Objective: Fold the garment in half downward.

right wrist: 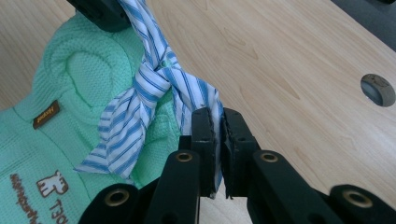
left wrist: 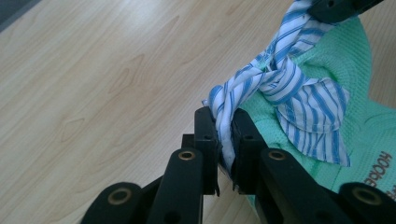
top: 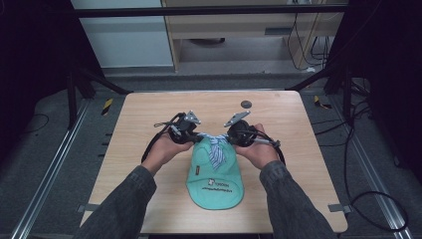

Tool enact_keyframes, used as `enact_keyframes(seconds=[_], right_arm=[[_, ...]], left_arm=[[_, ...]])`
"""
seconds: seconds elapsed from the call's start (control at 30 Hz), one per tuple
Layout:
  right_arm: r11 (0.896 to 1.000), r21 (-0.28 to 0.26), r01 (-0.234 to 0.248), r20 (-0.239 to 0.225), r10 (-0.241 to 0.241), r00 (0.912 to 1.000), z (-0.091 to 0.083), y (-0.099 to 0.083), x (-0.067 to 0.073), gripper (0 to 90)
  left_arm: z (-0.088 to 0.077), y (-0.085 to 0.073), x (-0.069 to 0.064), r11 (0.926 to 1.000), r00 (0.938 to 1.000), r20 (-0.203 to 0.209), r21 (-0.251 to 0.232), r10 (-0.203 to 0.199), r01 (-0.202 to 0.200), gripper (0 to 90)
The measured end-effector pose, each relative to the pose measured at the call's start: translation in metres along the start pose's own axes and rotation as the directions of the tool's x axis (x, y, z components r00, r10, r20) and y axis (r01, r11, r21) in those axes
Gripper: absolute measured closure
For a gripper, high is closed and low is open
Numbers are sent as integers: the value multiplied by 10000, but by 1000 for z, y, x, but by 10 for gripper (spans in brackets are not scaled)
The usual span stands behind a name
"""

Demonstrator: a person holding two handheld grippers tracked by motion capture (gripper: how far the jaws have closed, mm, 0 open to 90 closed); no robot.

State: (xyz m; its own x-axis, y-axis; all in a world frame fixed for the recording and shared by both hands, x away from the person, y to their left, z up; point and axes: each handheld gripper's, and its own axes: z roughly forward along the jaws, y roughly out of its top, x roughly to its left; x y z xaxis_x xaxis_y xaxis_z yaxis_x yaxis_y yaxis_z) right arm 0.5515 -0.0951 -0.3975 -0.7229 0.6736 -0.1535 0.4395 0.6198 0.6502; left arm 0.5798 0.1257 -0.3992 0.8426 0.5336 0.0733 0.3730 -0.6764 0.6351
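A mint-green knitted garment (top: pixel 215 177) lies on the wooden table (top: pixel 144 124), with a blue-and-white striped tie (top: pixel 215 149) knotted at its neck. My left gripper (top: pixel 191 135) is shut on one end of the striped tie (left wrist: pixel 233 100), just left of the knot. My right gripper (top: pixel 228 137) is shut on the other end of the striped tie (right wrist: pixel 198 95), right of the knot. The tie stretches between the two grippers above the garment's collar (right wrist: pixel 84 65). The neck end hangs lifted while the hem rests on the table. A hand holds each gripper.
A round grey cable hole (top: pixel 246 104) sits near the table's far edge, the same cable hole (right wrist: pixel 378 89) lying right of my right jaws. Bare wood (left wrist: pixel 93 93) lies left of the garment. Black frame struts and cables surround the table.
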Motion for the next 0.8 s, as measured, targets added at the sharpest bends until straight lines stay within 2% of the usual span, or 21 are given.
enact_keyframes(seconds=[0.6,0.8], right_arm=[[9998,-180,109,138,-107,9998,-13,9,-4,843],[9995,-294,95,283,-87,9996,-17,12,-5,844]], left_arm=[[-12,17,1,9995,9993,-212,-73,301,-303,832],[-15,22,2,9996,9992,-316,-109,257,-260,825]])
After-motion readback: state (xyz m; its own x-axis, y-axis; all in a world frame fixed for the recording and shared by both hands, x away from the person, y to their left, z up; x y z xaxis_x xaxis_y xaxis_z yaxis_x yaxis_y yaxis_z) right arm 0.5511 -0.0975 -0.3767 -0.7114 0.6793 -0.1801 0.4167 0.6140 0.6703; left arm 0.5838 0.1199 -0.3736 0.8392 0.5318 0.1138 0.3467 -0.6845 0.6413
